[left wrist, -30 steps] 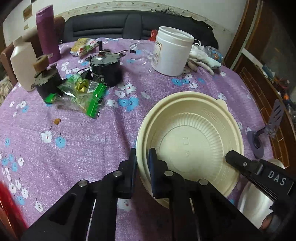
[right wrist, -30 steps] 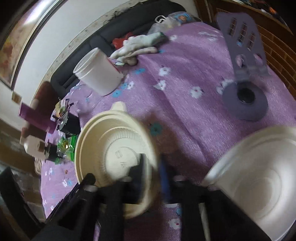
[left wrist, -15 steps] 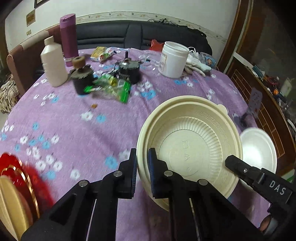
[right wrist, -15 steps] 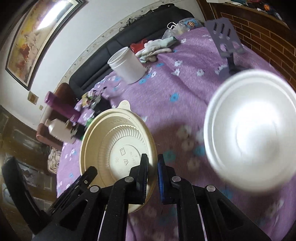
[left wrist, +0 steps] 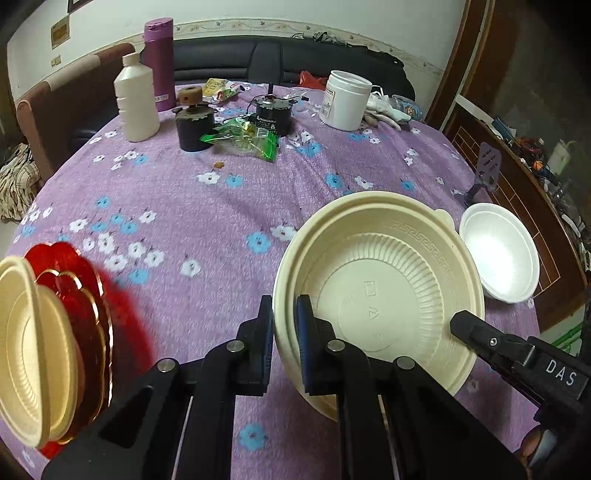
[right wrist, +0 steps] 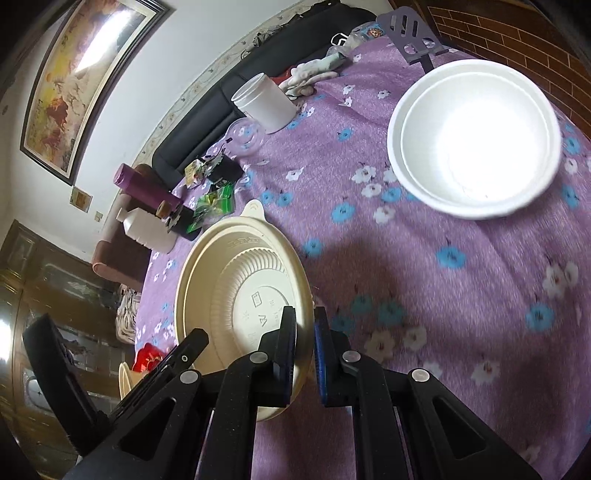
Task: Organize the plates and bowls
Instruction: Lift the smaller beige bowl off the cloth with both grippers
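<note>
Fingers (left wrist: 306,332) on cream bowl (left wrist: 388,295), newly beside red plates (left wrist: 85,295)

Bowl (left wrist: 376,280) betw. plate stack (left wrist: 55,332) & foam bowl (left wrist: 502,251).

Purple tablecloth (left wrist: 207,221) is lying bare across the centre: wide free lane btwn the near plates and the far clutter. Far side is being blocked by white bottle (left wrist: 136,103), purple flask (left wrist: 159,62), two black motors, green packets (left wrist: 243,140) and white jar (left wrist: 346,100). Red plate stack (left wrist: 85,295) is occupying near-left edge. White foam bowl (right wrist: 474,138) is obstructing right edge, w/ purple phone stand (right wrist: 413,31) just behind.
</note>
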A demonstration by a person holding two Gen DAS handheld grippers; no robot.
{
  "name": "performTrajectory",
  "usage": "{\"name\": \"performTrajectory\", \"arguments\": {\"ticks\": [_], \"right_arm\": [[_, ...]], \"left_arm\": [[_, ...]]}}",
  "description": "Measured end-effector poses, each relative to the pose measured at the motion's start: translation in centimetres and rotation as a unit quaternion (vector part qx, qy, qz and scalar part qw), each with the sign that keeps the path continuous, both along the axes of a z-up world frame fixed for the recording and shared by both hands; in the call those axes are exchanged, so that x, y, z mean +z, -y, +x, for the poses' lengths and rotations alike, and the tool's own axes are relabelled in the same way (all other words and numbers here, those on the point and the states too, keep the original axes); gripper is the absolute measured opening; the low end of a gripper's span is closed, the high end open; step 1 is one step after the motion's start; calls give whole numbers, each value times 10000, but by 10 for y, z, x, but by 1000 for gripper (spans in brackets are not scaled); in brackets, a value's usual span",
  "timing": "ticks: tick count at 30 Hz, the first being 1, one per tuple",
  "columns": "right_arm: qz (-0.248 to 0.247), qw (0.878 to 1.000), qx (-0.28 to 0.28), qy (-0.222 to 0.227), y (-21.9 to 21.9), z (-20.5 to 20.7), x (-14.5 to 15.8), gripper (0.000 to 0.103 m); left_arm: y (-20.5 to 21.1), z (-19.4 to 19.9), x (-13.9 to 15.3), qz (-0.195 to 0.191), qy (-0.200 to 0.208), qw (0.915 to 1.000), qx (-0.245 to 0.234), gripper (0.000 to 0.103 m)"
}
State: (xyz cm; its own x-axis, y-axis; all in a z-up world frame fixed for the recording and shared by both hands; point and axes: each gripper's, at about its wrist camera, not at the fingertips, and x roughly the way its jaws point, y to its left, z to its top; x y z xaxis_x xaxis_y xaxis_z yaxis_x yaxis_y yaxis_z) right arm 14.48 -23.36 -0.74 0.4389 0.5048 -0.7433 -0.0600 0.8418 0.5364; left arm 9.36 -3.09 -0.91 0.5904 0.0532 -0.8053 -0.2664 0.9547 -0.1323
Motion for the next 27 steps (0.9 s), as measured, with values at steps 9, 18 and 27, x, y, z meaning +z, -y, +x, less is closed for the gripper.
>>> {"name": "performTrajectory", "arguments": {"ticks": [9, 18, 27], "right_arm": [[5, 10000, 21, 81, -1, -28, 1, 9], [-25, 9999, 50, 141, -2, -41, 3, 9], [-5, 9999, 42, 114, -1, -44, -1, 9]], "left_arm": [[-3, -25, 3, -34, 84, 9999, -58, 9], [-4, -35, 3, -22, 129, 9999, -78, 9], [-2, -39, -1, -5, 85, 9999, -101, 9]]}}
